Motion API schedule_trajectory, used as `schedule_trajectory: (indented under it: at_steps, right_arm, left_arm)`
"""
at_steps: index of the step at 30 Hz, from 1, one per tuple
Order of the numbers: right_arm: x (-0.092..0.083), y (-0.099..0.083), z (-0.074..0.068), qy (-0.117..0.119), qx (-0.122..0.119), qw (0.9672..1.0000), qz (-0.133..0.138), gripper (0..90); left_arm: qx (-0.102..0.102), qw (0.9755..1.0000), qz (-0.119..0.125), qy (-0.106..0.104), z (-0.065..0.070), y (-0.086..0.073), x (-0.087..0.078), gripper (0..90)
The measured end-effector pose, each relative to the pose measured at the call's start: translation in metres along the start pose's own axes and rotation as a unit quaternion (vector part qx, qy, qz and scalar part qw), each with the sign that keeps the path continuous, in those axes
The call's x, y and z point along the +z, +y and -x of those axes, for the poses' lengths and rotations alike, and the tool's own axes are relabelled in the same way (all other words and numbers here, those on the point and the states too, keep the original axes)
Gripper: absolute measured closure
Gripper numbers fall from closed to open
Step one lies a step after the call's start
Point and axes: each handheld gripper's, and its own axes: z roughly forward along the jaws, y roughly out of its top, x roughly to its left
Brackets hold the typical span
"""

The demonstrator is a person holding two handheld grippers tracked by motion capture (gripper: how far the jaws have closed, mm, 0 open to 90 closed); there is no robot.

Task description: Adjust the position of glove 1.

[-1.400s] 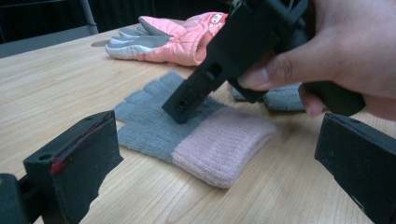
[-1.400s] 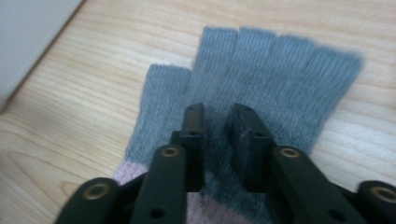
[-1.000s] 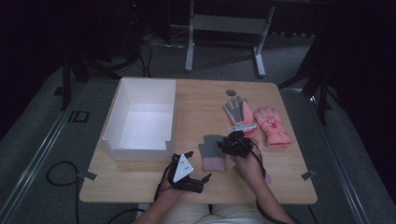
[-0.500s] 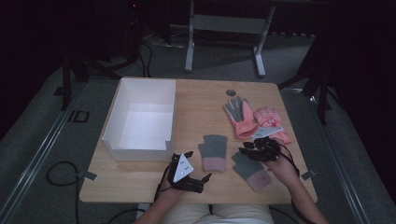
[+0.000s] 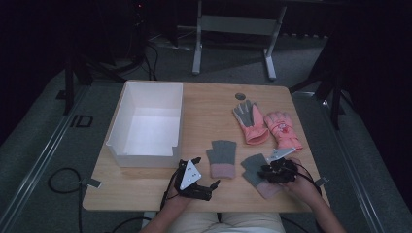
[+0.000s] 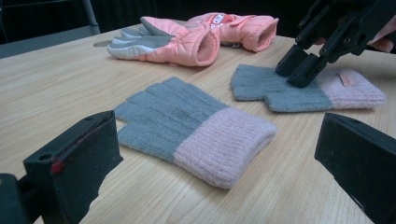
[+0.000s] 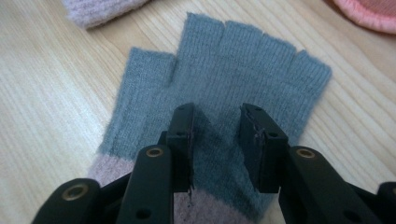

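Table [image 5: 209, 104]: wooden top, I see the whole surface from the high view. White box [image 5: 146, 125] sits on its left half, open side up.

Pink ski gloves [image 5: 266, 125]: a pair, lying side by side at the far right of the table, well apart from both tools.

Left knit glove [image 5: 222, 158]: grey fingerless with a pink cuff, flat near the table's middle front, cuff toward me. From the left gripper view it lies straight ahead between the two jaws' lines, a little way out, not touched.

Right knit glove [image 5: 260, 172]: same kind, flat at the front right, just beside its twin without touching it. Right gripper [image 5: 268, 171] is planted on it. In the right gripper view I see the jaws standing narrow over the grey palm [image 7: 219, 93], tips down on the knit with a fold of fabric between them; finger stubs point away from the tool, cuff sits under its body. Whether the pads actually pinch that fold I cannot tell.

Left gripper [image 5: 206, 186]: resting at the front edge just right of the box's near corner, jaws wide apart, nothing between them. Left knit glove is near, just beyond its tips.
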Motion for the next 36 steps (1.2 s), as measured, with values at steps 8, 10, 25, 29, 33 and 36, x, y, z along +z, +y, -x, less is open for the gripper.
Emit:
schedule_trajectory:
  at_steps: [8, 10, 25, 29, 33, 36]
  right_arm:
    - [0.002, -0.001, -0.009, -0.026, 0.001, 0.9996, 0.006, 80.7]
    - [0.002, -0.001, -0.011, -0.035, 0.007, 0.9994, 0.005, 82.1]
    - [-0.049, 0.026, -0.019, -0.089, 0.174, 0.9767, 0.089, 85.8]
    - [-0.053, 0.028, -0.020, -0.104, 0.201, 0.9686, 0.102, 85.8]
    - [-0.041, 0.024, -0.021, -0.130, 0.231, 0.9596, 0.094, 85.8]
    - [-0.028, 0.018, -0.017, -0.139, 0.233, 0.9591, 0.081, 85.8]
  left_arm:
    - [-0.001, 1.0000, -0.001, -0.002, 0.000, 0.000, 0.000, 0.0]
    - [-0.001, 1.0000, -0.001, -0.002, 0.000, 0.000, 0.000, 0.0]
    - [0.002, 1.0000, 0.001, -0.003, 0.000, 0.000, 0.000, 0.0]
    - [0.003, 1.0000, 0.001, -0.002, 0.000, 0.000, 0.000, 0.0]
    - [0.004, 1.0000, 0.001, -0.002, 0.001, 0.000, 0.000, 0.0]
    - [0.003, 1.0000, 0.002, -0.002, 0.001, 0.000, 0.000, 0.0]
